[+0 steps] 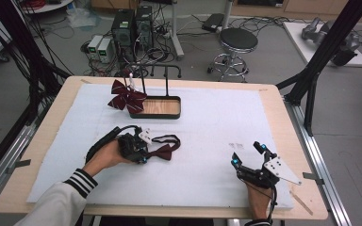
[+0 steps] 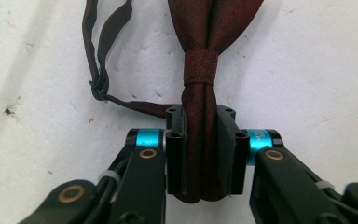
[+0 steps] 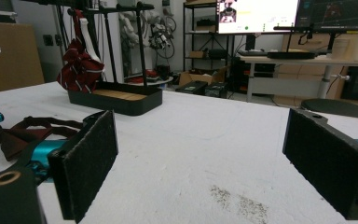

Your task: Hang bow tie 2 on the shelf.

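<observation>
Left gripper (image 2: 200,154) clamps a dark red bow tie (image 2: 200,70); right gripper (image 3: 200,158) spread wide, holding nothing.

The tie lies on the white mat (image 1: 207,122), knot just ahead of the closed jaws, strap looping off to their left. Beyond it stands a black tray (image 1: 156,108) with a striped bow (image 1: 126,96).

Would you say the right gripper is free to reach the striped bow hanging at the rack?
Probably yes: the right gripper is open and holds nothing, and bare white mat lies between it and the striped bow, though it hangs on the rack's far left side.
</observation>
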A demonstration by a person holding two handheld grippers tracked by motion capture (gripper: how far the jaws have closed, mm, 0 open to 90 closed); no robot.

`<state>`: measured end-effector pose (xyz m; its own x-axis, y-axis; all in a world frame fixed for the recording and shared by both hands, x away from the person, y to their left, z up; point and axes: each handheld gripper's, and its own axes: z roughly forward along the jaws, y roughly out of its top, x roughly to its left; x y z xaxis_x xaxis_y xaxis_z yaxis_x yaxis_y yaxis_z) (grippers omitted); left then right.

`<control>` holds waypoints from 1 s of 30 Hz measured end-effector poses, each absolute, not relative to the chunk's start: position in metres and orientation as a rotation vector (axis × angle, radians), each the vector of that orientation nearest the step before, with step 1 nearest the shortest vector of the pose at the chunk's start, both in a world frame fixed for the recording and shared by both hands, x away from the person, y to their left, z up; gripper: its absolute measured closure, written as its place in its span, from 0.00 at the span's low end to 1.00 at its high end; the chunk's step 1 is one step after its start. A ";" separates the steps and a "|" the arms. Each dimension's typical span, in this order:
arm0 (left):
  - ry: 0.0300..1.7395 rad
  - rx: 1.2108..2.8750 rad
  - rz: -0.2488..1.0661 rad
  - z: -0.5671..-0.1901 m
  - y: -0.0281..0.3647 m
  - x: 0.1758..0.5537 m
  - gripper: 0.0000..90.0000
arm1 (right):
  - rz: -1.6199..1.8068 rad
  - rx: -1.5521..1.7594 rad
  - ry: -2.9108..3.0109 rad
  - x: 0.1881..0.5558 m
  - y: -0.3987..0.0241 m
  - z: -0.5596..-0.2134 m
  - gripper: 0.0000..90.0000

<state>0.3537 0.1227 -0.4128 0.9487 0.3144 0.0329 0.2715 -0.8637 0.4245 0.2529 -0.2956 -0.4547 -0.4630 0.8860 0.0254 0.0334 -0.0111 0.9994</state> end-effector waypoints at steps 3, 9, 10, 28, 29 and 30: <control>0.423 2.677 0.138 -0.412 0.123 0.354 0.86 | 1.555 0.978 1.570 0.253 -0.296 -0.455 0.11; 0.437 2.642 0.135 -0.410 0.125 0.353 0.86 | 1.556 0.978 1.570 0.253 -0.296 -0.455 0.11; 0.430 2.642 0.136 -0.409 0.126 0.353 0.86 | 1.556 0.978 1.570 0.253 -0.295 -0.455 0.11; 0.456 2.411 0.250 -0.385 0.146 0.349 0.86 | 1.551 0.980 1.571 0.253 -0.296 -0.455 0.11; 0.457 2.403 0.262 -0.384 0.147 0.349 0.86 | 1.552 0.981 1.571 0.253 -0.296 -0.455 0.11; 0.448 2.408 0.270 -0.383 0.149 0.349 0.86 | 1.553 0.983 1.570 0.253 -0.295 -0.455 0.11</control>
